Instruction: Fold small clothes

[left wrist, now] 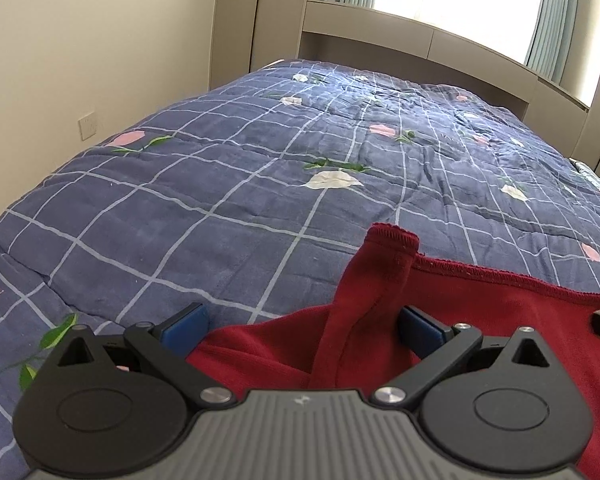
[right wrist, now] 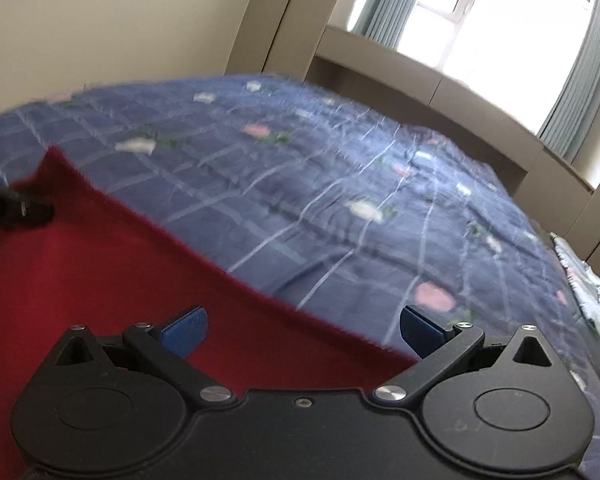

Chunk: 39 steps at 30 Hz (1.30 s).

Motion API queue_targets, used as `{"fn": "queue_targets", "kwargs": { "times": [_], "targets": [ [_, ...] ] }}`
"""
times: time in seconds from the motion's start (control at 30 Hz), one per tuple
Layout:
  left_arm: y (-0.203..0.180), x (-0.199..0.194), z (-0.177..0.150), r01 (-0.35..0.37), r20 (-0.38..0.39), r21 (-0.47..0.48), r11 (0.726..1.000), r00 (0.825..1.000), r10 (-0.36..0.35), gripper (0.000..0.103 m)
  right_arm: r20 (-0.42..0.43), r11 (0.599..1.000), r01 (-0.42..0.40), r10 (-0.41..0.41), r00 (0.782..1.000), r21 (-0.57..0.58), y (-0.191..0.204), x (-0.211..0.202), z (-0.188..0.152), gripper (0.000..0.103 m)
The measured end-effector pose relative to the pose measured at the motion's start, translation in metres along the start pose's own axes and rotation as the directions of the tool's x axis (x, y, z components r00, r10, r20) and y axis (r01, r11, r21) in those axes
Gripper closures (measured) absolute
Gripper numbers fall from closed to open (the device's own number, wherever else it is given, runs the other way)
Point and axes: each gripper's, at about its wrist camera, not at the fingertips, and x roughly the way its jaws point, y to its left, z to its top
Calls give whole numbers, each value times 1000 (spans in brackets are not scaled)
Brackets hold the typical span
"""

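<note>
A dark red garment [left wrist: 480, 312] lies on the blue checked quilt [left wrist: 220, 200] at the near edge of the bed. My left gripper [left wrist: 302, 330] is open, its blue pads wide apart, and a raised corner of the garment [left wrist: 380, 276] stands up between them, untouched by either pad. My right gripper [right wrist: 302, 330] is open over the garment's far hem [right wrist: 220, 268]; the red garment [right wrist: 80, 280] fills the lower left of that view. The left gripper's black tip [right wrist: 16, 206] shows at that view's left edge, by the garment's corner. The right wrist view is blurred.
The quilt [right wrist: 340, 200] with pink and white flowers covers the whole bed. A beige wall with a socket [left wrist: 88, 124] runs along the left. A headboard shelf [left wrist: 420, 52] and bright window lie beyond. A patterned cloth [right wrist: 596, 300] lies at the bed's right edge.
</note>
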Motion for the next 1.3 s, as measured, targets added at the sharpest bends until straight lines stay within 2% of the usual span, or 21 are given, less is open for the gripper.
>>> {"fn": "queue_targets", "kwargs": {
  "times": [0.1,0.37,0.53,0.67,0.77,0.93,1.1,1.3],
  "targets": [
    [0,0,0,0,2,0,1000,1000,0,0,-2,999,18,-18,1000,-43,12,9,-9,1],
    [0,-1,-1,-4,3,3,1000,1000,4,0,7,999,22,-22,1000,-42,9,8,-11,1],
    [0,-1,0,-3,4,1,1000,1000,3,0,2,996,38,-38,999,-83,15,-4,-9,1],
    [0,-1,-1,-4,4,2,1000,1000,4,0,-12,997,-68,68,998,-29,17,-38,-13,1],
    [0,-1,-1,-5,5,2,1000,1000,5,0,-14,994,-104,104,994,-13,25,-66,-21,1],
    [1,-1,-1,-4,6,1,1000,1000,4,0,9,998,-55,55,998,-2,46,-103,-51,1],
    [0,-2,-1,-5,6,2,1000,1000,5,0,36,980,-35,28,999,196,44,-110,-77,1],
    [0,-3,-1,-2,8,0,1000,1000,2,0,45,977,-39,30,999,208,44,-110,-80,0]
  ]
}}
